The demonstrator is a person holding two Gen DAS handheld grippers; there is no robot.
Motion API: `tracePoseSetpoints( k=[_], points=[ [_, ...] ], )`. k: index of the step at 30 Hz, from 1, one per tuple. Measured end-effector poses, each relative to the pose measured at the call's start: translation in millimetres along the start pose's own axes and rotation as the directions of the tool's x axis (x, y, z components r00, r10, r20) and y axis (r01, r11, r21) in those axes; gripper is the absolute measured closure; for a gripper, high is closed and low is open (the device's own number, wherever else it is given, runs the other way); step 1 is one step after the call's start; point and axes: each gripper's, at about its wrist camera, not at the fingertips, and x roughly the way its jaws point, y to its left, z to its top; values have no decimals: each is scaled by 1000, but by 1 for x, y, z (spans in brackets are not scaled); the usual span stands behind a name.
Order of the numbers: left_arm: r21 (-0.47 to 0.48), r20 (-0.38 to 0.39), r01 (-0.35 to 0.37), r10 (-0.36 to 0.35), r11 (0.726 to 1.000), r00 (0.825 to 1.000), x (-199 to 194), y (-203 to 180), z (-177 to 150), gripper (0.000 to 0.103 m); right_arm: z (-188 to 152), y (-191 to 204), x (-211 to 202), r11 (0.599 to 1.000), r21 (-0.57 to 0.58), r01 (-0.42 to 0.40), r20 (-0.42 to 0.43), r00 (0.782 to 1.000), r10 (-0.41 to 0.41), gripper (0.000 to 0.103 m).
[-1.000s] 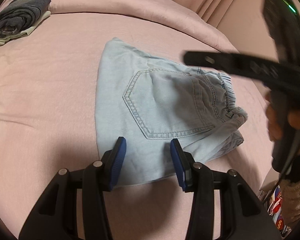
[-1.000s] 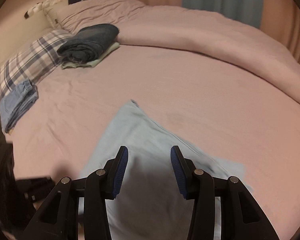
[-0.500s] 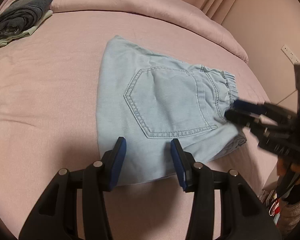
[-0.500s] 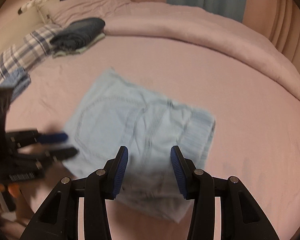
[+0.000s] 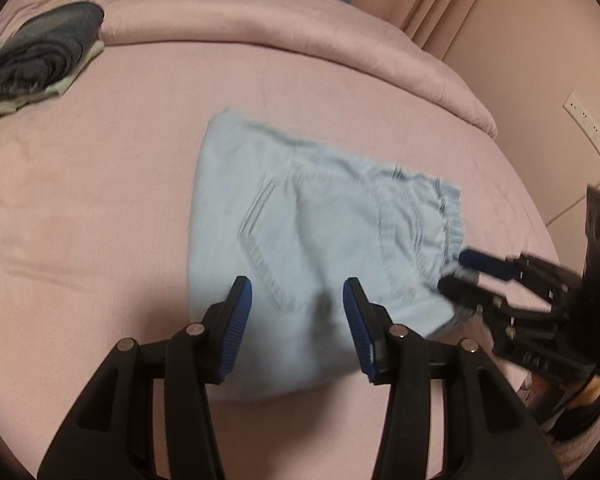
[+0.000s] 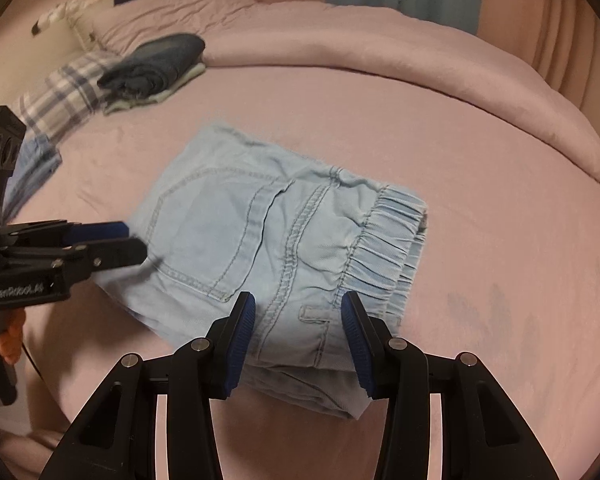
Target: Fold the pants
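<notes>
We observe, at the far left corner of the bed [image 6: 480,152], a stack of folded dark clothes [image 6: 156,64] beside a plaid pillow [image 6: 60,92]; a pink duvet [image 5: 260,28] is bunched along the far edge.

The left gripper [image 5: 298,322] hovers over the near left portion of the pants [image 5: 320,232]. Its jaws have just been opening and stand spread, the blue pads [image 5: 236,332] apart with only the cloth's near edge visible beneath them, not pinched (this view is blurred, so contact with the fabric cannot be settled).

The pants, pale blue denim, lie folded into a compact rectangle near the middle of the bed, toward its near edge, back pocket facing up and the elastic waistband [image 6: 392,236] at the right end.

The right gripper [image 6: 298,332] sits over the near right corner of the folded pants, close to the waistband. Its jaws are parted, with the folded layers lying between and below the pads; we see no cloth clamped.

In the left wrist view the right gripper's fingertips reach the waistband end.
</notes>
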Motion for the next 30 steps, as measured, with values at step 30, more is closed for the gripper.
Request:
tracePoseSetpoints(
  k=[30],
  points=[
    [-81, -38, -30, 27, 996, 999, -2, 17, -4, 45, -8, -15, 3, 995, 80, -52, 5, 999, 52, 56]
  ],
)
